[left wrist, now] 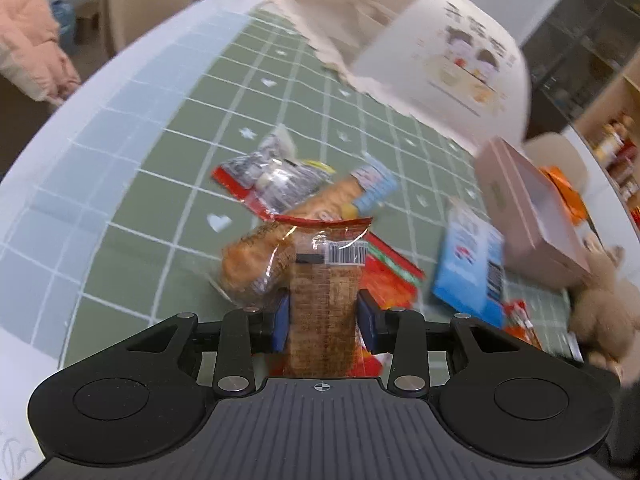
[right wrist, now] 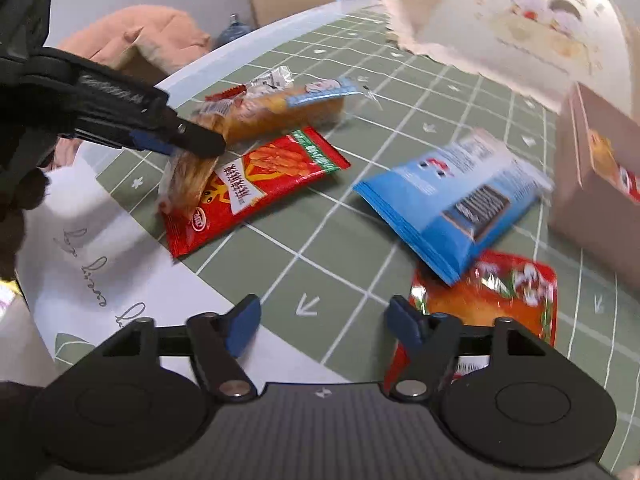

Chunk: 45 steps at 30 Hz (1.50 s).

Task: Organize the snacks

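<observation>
The left gripper point(left wrist: 323, 312) clamps one clear-wrapped brown biscuit pack point(left wrist: 322, 300) at centre frame. The right gripper point(right wrist: 322, 322) hangs open over the checked tablecloth point(right wrist: 328, 220). Lying there: one red snack bag point(right wrist: 256, 188), one blue pouch point(right wrist: 452, 200), one pink box point(right wrist: 592, 184) at right.

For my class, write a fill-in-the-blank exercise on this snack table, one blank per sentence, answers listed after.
1. The left gripper is shut on a clear-wrapped ____-coloured snack pack.
2. The right gripper holds ____ between its pads.
3. The blue packet partly overlaps a ____ packet below it.
4. The tablecloth has a white ____ pattern on green.

Answers: brown; nothing; red; grid
</observation>
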Tool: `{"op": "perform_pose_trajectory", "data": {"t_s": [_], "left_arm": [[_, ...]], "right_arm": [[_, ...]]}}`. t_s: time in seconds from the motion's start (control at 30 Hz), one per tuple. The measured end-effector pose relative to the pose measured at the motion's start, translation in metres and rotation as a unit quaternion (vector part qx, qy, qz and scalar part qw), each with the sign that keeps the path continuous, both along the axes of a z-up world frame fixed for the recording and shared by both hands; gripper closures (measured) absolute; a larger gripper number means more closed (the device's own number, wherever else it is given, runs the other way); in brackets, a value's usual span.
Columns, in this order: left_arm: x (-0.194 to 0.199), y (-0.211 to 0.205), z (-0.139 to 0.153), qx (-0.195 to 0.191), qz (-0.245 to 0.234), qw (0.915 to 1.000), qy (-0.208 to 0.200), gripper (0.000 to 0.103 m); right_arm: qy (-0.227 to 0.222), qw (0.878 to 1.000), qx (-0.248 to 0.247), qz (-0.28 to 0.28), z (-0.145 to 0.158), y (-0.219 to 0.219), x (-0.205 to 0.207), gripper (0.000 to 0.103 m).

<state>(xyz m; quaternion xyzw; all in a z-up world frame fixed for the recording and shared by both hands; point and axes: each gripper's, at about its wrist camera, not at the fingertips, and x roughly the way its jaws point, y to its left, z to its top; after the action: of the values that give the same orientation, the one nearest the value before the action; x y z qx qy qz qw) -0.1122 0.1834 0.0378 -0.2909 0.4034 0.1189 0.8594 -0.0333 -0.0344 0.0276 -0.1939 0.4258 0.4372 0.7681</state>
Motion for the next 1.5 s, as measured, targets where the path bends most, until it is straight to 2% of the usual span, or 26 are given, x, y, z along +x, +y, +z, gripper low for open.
{"op": "perform_pose_trajectory", "data": {"t_s": [0.17,0.27,0.33,0.4,0.5,0.57,0.6,0.73,0.87,0.93,0.97,1.03,1.07,1.17,1.27,1.37,1.5], "left_arm": [[0.007,-0.005,-0.014,-0.049,-0.02,0.9985,0.013,0.061],[0.008,-0.017,-0.016,-0.077,-0.046,0.9959,0.012,0.061],[0.009,-0.024,-0.019,-0.114,-0.058,0.9917,0.013,0.061],[0.006,-0.029,-0.017,-0.109,-0.06,0.9921,0.012,0.062],[-0.003,-0.027,-0.004,-0.069,-0.032,0.9971,0.009,0.062],[-0.01,-0.017,0.004,-0.055,-0.009,0.9984,0.007,0.062],[-0.014,-0.011,0.008,-0.049,0.002,0.9988,0.006,0.062],[-0.025,0.008,0.014,-0.045,0.038,0.9982,0.007,0.062],[-0.03,0.013,0.014,-0.049,0.053,0.9974,0.01,0.061],[-0.03,0.011,0.014,-0.047,0.05,0.9976,0.013,0.061],[-0.029,0.01,0.014,-0.044,0.046,0.9978,0.015,0.061],[-0.027,0.007,0.015,-0.037,0.04,0.9983,0.019,0.061],[-0.027,0.005,0.016,-0.035,0.035,0.9986,0.02,0.061],[-0.02,-0.004,0.015,-0.033,0.014,0.999,0.027,0.061],[-0.008,-0.024,0.016,-0.023,-0.026,0.9989,0.033,0.061],[0.01,-0.057,0.021,-0.011,-0.091,0.9953,0.032,0.061],[0.035,-0.103,0.033,0.006,-0.184,0.9826,0.021,0.061]], "right_arm": [[-0.019,1.0,0.005,-0.005,-0.008,-0.005,-0.012,0.016],[-0.029,1.0,0.0,0.006,-0.012,0.0,-0.02,0.0],[-0.033,0.999,-0.001,0.011,-0.014,0.0,-0.025,0.0],[-0.032,0.999,0.0,0.007,-0.014,-0.001,-0.025,0.0],[-0.026,0.999,-0.011,0.014,-0.012,0.002,-0.024,0.0],[-0.006,0.999,-0.033,0.038,-0.007,0.007,-0.019,0.006],[0.005,0.999,-0.028,0.041,-0.002,0.007,-0.017,0.013],[0.035,0.999,0.036,0.013,0.018,0.011,0.0,0.013],[0.023,0.999,0.04,-0.013,0.012,0.047,0.015,0.015],[0.013,0.999,0.028,-0.01,0.004,0.067,0.014,0.028],[0.008,1.0,0.021,-0.003,-0.001,0.075,0.013,0.029],[-0.043,0.999,0.005,0.008,-0.004,0.083,0.003,0.052],[-0.052,0.998,0.003,0.022,-0.002,0.083,-0.003,0.054],[-0.033,0.999,0.01,0.031,0.006,0.066,-0.008,0.056],[-0.034,0.999,0.016,0.007,0.018,0.03,-0.006,0.056],[-0.015,0.998,0.025,-0.051,0.029,-0.017,0.007,0.056],[-0.015,0.989,0.026,-0.146,0.039,-0.078,0.023,0.056]]}}
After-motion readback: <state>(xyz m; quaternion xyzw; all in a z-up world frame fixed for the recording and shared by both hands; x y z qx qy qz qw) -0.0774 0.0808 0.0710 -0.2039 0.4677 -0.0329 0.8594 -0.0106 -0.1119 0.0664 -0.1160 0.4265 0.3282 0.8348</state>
